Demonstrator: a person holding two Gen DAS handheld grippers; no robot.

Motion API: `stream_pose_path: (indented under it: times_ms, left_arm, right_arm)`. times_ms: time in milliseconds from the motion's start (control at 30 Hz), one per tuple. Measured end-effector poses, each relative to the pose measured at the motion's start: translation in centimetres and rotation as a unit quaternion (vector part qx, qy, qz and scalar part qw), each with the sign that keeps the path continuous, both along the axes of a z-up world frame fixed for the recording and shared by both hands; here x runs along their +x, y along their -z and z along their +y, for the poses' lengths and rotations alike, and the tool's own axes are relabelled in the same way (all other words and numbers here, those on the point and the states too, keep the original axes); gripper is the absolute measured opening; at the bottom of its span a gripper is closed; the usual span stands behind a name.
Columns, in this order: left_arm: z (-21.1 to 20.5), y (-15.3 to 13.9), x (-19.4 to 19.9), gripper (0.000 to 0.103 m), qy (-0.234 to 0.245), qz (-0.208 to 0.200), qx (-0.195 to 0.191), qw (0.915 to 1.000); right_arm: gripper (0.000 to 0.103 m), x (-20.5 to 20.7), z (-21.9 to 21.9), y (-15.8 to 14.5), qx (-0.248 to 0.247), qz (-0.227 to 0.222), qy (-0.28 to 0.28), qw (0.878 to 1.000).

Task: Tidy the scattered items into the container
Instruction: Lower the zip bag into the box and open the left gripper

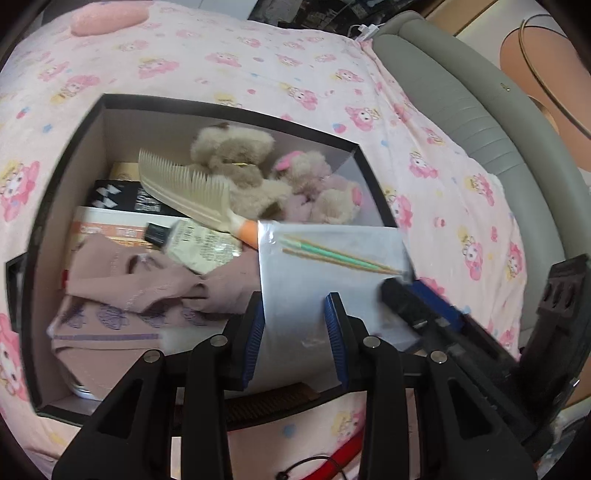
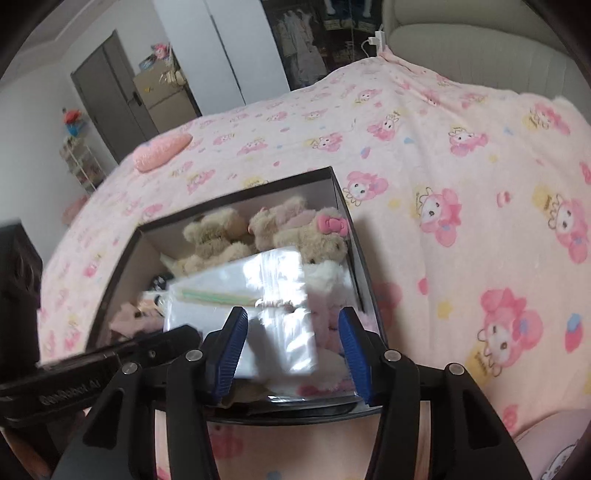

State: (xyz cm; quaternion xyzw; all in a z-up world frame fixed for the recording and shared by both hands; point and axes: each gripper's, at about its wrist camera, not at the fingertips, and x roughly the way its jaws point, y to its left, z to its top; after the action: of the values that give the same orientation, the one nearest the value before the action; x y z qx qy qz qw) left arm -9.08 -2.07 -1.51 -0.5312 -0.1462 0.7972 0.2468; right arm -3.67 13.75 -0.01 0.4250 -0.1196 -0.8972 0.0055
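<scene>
A black box stands open on a pink patterned bedsheet. In it lie plush toys, a cream comb, a tube and mauve cloth. A clear plastic bag with thin green and tan sticks hangs over the box's near right corner. My left gripper grips the bag's near end, its pads a narrow gap apart. My right gripper stands open around the bag, with its pads clear of it.
A padded grey headboard borders the bed on the right. A pink cushion lies beyond the box. Past the bed are a door, a small shelf rack and a dark unit at the left edge.
</scene>
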Motion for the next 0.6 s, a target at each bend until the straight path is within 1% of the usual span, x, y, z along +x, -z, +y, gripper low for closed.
stream_pose_path:
  times_ms: [100,200,267,367,467,600]
  left_arm:
    - [0.7,0.2,-0.1,0.031,0.005,0.001,-0.009,0.9999]
    - [0.8,0.2,-0.1,0.031,0.007,-0.001,-0.004,1.0]
    - [0.4,0.0,0.0,0.031,-0.002,0.004,0.001,1.0]
    - [-0.2,-0.7,0.1,0.031,-0.02,0.026,0.001,0.9995]
    - [-0.3,-0.7,-0.4,0.031,-0.02,0.025,-0.004,0.9995]
    - [0.2,0.2,-1.1,0.031,-0.013,0.014,-0.017,0.9997]
  right_arm:
    - [0.047,-0.2,0.5,0.7,0.007,-0.018,0.007,1.0]
    - [0.047,-0.3,1.2,0.9,0.0,-0.023,0.007,1.0]
    - [0.047,-0.1,1.5,0.9,-0.001,-0.024,0.004,1.0]
    - [0.047,0.4,1.6,0.3,0.002,-0.005,0.009,1.0]
    - [0.047,0.5,1.7,-0.2,0.0,0.01,0.009,1.0]
    - [0.047,-0.3,1.2,1.1,0.005,-0.016,0.001,1.0]
